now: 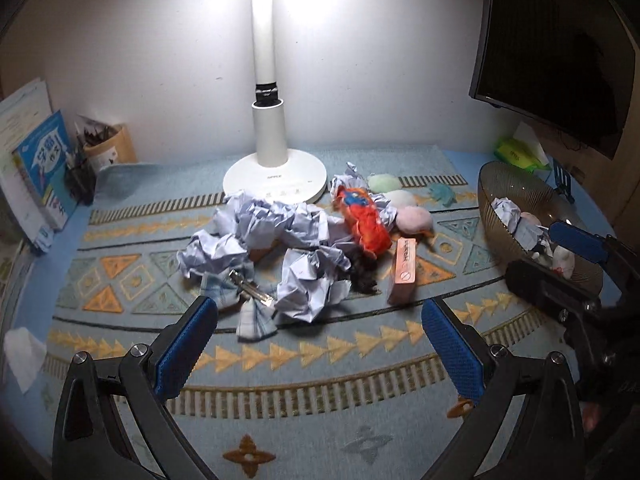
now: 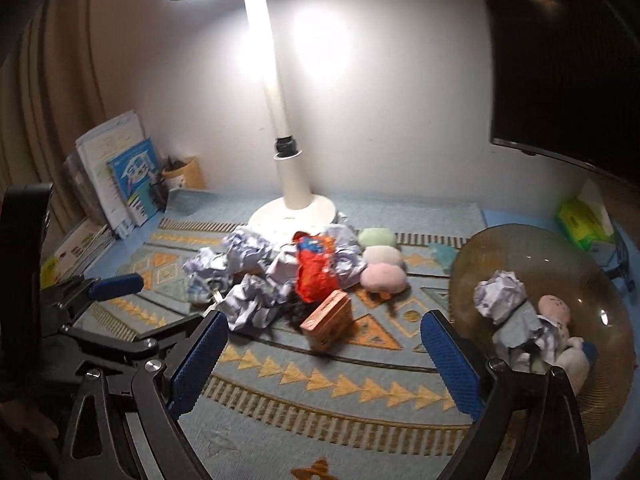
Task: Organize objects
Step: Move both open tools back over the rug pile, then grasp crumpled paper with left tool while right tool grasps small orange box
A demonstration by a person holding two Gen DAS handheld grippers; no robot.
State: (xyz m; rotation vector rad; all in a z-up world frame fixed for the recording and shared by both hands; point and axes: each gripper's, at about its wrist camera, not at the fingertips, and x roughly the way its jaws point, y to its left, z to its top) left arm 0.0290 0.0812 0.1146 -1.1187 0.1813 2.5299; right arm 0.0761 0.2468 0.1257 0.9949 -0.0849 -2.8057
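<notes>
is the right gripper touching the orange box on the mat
Apart. In the right wrist view the right gripper hangs open, and patterned mat shows between its jaws and the orange box.

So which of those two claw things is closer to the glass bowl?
The right one. The right gripper hangs open right beside the glass bowl, one finger near its rim. The left gripper is open further off, in front of the crumpled paper pile.

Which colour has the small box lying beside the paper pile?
Orange-pink box, clearest in the left wrist view.
</notes>
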